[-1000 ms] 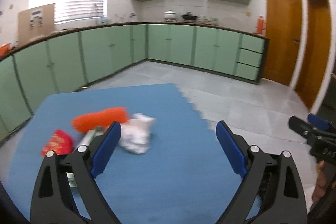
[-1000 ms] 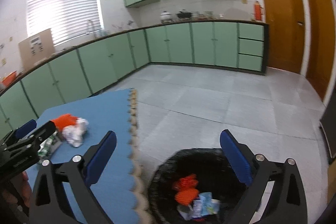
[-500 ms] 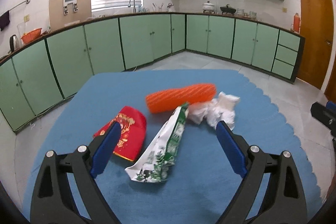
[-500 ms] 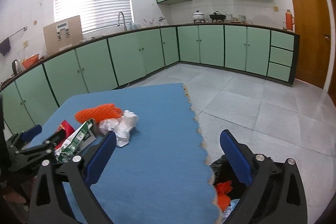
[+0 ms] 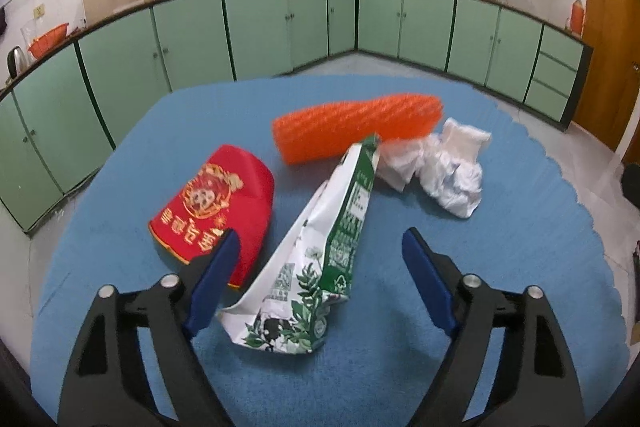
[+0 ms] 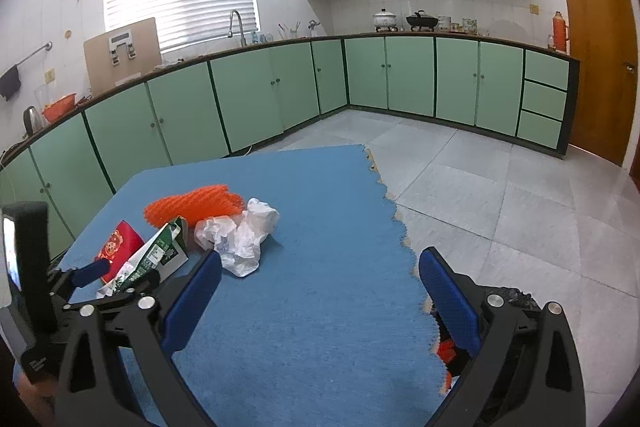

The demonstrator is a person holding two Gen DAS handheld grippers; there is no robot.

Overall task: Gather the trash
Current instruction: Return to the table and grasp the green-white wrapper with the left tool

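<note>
Approach step: the left gripper point(image 5: 320, 259), jaws spread, hangs over the green-and-white carton point(image 5: 320, 255) lying on the blue mat point(image 5: 500, 267) beside red packet point(image 5: 224, 203), orange mesh point(image 5: 352, 127) and crumpled tissue point(image 5: 448, 167) (right gripper point(image 6: 320, 275) likewise spread, empty); next, probably lower and close.

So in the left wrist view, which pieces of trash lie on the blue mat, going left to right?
Red packet → green and white carton → crumpled white paper. The orange mesh sleeve lies behind, spanning the middle, so it has no clear place in the order.
</note>
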